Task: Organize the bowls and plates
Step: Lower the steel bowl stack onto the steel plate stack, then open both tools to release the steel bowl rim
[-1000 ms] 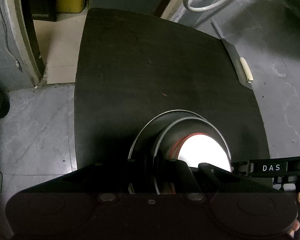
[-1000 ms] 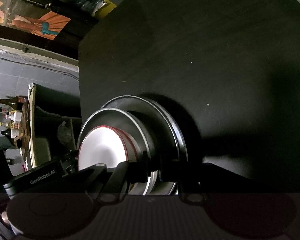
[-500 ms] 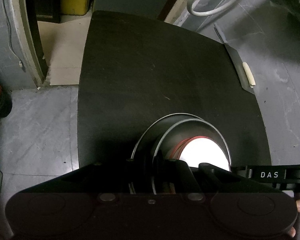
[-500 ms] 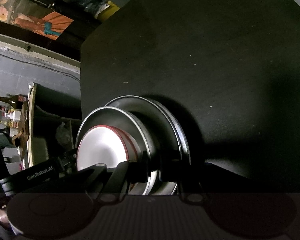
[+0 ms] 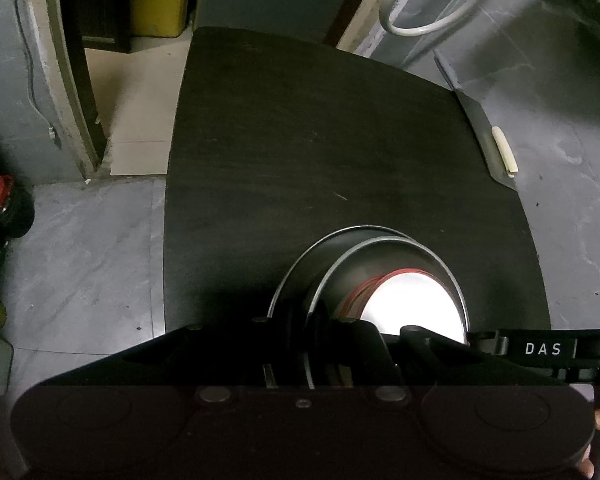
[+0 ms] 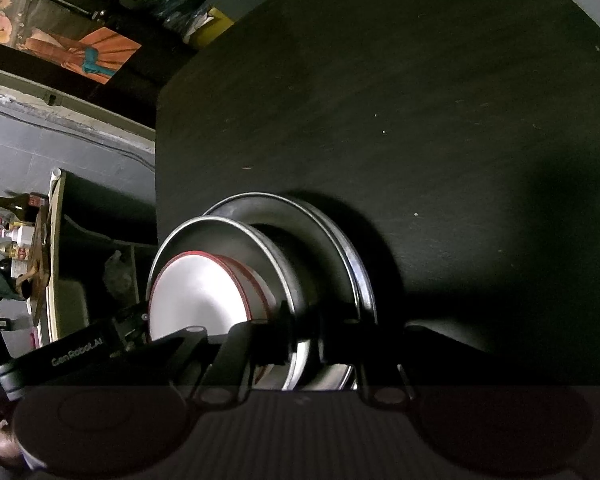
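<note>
A stack of dishes is held between both grippers over a dark table [image 5: 300, 140]. The stack has a steel plate [image 5: 300, 264] underneath, a steel bowl [image 5: 396, 248] on it, and white red-rimmed bowls [image 5: 412, 300] nested inside. My left gripper [image 5: 320, 344] is shut on the stack's near rim. My right gripper [image 6: 304, 340] is shut on the opposite rim of the steel bowl [image 6: 220, 228] and steel plate [image 6: 340, 240]; the white bowls [image 6: 196, 296] show inside. Each gripper appears in the other's view.
The dark table [image 6: 420, 120] fills most of both views, with grey floor around it. A grey board with a pale stick [image 5: 504, 152] lies at the table's right edge. A yellow bin [image 5: 160, 4] and a white hose [image 5: 420, 20] lie beyond. Bottles [image 6: 16, 232] stand on a shelf.
The view of the table has shifted slightly, so the held stack has moved a little. Both grips on the rims are unchanged.
</note>
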Demonstrator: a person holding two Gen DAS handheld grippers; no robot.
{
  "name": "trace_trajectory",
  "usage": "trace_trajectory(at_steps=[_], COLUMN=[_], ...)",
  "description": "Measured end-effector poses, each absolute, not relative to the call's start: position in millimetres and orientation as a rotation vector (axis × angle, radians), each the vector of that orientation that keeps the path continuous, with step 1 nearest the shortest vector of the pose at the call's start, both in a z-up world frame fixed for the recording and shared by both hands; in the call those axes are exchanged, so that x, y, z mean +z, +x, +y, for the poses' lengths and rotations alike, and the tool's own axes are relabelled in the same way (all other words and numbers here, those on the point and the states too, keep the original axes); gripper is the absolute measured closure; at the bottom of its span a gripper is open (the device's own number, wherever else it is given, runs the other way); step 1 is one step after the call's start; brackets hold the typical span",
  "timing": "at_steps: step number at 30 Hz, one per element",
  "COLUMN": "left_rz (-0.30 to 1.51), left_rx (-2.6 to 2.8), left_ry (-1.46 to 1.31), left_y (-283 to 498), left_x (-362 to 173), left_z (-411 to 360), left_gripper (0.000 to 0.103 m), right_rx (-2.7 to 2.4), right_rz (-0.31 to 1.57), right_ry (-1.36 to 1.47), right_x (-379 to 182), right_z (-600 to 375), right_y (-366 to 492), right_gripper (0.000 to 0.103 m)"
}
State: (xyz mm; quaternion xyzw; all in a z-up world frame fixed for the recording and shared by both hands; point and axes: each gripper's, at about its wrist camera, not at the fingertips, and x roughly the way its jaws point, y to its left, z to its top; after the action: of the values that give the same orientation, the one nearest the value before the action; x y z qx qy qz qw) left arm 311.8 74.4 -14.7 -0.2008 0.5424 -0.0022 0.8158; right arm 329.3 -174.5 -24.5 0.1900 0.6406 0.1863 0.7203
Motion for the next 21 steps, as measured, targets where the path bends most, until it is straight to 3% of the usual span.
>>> trace_trajectory(at_steps=[12, 13, 14, 16, 21], left_rz=[1.132, 1.128, 1.126, 1.126, 1.112], left_rx=[0.031, 0.035, 0.050, 0.083, 0.106], left_ry=[-0.376, -0.369, -0.354, -0.317, -0.291], left_y=[307.7, 307.2, 306.7, 305.7, 300.4], left_x=[-6.7, -5.9, -4.6, -3.9, -1.2], left_z=[69.0, 68.2, 67.0, 67.2, 68.7], left_gripper=[0.089, 0.087, 0.076, 0.064, 0.057], right_rx=[0.408, 0.405, 0.402, 0.397, 0.390], right_rz=[1.393, 1.388, 1.380, 1.364, 1.340], right_ry=[0.346, 0.337, 0.324, 0.302, 0.281], right_x=[-12.0, -10.1, -8.0, -4.2, 2.3], right_z=[-168.4, -167.6, -166.9, -166.4, -167.1], right_y=[330.9, 330.8, 330.1, 330.2, 330.1], right_gripper=[0.084, 0.083, 0.081, 0.077, 0.068])
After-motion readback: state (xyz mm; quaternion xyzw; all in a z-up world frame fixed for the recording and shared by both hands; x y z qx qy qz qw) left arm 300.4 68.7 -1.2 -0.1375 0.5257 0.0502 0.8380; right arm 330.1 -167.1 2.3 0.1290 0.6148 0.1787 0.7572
